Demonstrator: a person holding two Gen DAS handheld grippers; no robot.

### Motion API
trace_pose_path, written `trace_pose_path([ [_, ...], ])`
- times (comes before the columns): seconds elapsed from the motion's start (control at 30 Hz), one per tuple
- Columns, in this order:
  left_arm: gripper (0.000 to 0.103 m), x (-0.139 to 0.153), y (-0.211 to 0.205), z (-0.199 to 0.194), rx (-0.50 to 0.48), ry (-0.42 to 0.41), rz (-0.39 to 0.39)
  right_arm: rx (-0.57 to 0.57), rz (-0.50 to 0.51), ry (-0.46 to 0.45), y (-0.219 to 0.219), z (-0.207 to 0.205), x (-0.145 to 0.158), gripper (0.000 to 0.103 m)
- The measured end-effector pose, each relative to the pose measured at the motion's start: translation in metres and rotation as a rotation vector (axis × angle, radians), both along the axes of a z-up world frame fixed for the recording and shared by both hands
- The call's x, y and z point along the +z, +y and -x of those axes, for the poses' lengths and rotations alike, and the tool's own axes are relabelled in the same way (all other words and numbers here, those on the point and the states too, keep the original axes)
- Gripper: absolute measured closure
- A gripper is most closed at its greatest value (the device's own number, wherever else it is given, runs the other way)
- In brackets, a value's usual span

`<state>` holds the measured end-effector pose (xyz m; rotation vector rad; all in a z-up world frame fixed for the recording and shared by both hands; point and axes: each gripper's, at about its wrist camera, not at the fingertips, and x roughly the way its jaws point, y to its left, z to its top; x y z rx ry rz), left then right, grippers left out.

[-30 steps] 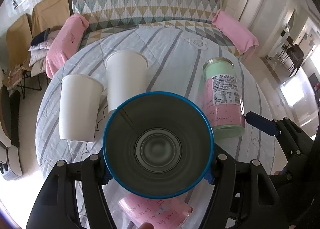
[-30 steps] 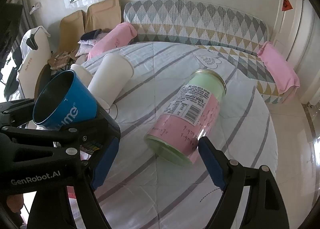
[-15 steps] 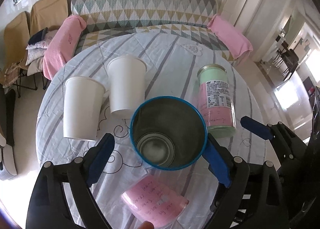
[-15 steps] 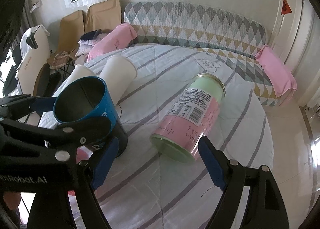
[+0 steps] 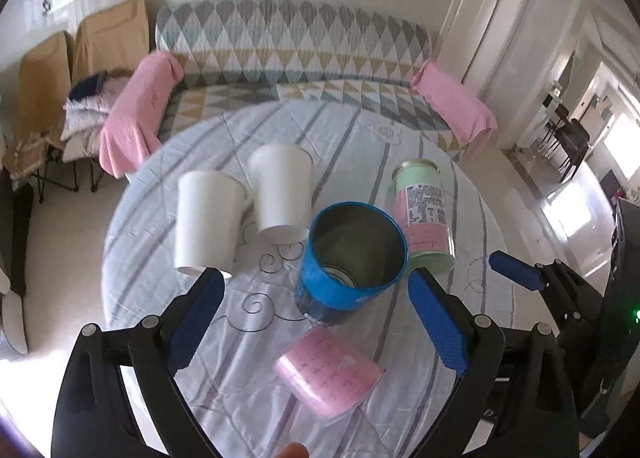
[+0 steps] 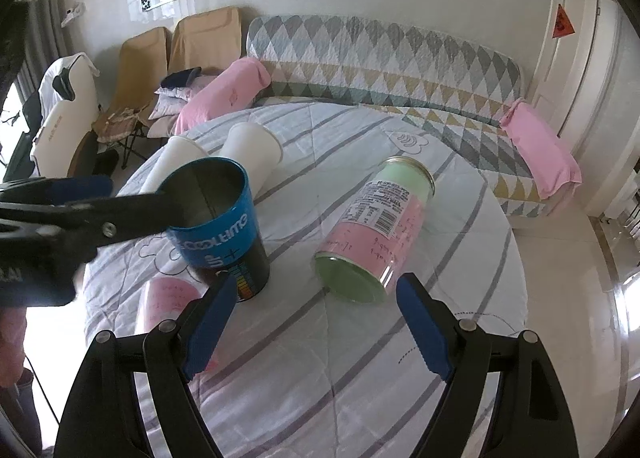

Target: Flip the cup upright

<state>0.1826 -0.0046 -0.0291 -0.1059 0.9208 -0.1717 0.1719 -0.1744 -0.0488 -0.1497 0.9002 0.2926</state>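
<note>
Blue cup (image 5: 354,264) is seen standing mouth-up on the striped cloth of the round worktop (image 5: 400,138), between the two white paper cups (image 5: 244,202) lying on their sides and the green-and-pink jar (image 5: 424,218), which also lies on its side. A pink roll (image 5: 328,376) lies just in front of the cup. The left gripper (image 5: 316,318) is held with its jaws spread wide to either side of the cup, and no contact with the cup wall is visible; the cup appears to be released. The right gripper (image 6: 312,324) is likewise held with jaws parted and nothing between them, near the jar's green base.

The step in hand is judged to be the release and withdrawal. It is best done by keeping the jaws fully spread and drawing the left gripper straight back and up, so that neither pad brushes the rim, since a tall cup on soft, wrinkled cloth could be tipped easily. The pink roll close below should also be avoided.

Whether the cup's base sits flat cannot be confirmed: in the right wrist view its near foot is hidden behind a jaw pad, and the cup looks slightly tilted, which may be fisheye distortion only. The left gripper is partly blurred there, and the second white cup is mostly hidden behind it.
</note>
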Motion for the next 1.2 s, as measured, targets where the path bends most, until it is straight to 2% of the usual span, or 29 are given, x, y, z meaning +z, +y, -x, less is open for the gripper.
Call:
trace_pose_path([
  [0.37,0.005,0.005,0.023,0.049,0.021,-0.112,-0.076,-0.051,-0.024,-0.016,-0.002,0.026,0.01,0.02],
  [0.53,0.003,0.004,0.023,0.075,0.005,-0.17,-0.113,-0.067,-0.049,-0.031,0.003,0.039,0.015,0.02],
  [0.67,0.001,0.004,0.021,0.095,-0.015,-0.212,-0.11,-0.102,-0.055,-0.056,0.003,0.054,0.014,0.02],
  [0.8,0.0,0.008,0.018,0.111,0.005,-0.253,-0.129,-0.128,-0.072,-0.074,0.005,0.068,0.012,0.02],
  [1.07,0.0,0.012,0.009,0.13,0.046,-0.323,-0.234,-0.124,-0.089,-0.096,0.009,0.09,0.018,0.02],
  [1.2,0.0,0.014,0.009,0.136,0.055,-0.334,-0.235,-0.131,-0.088,-0.117,0.01,0.096,0.024,0.02],
])
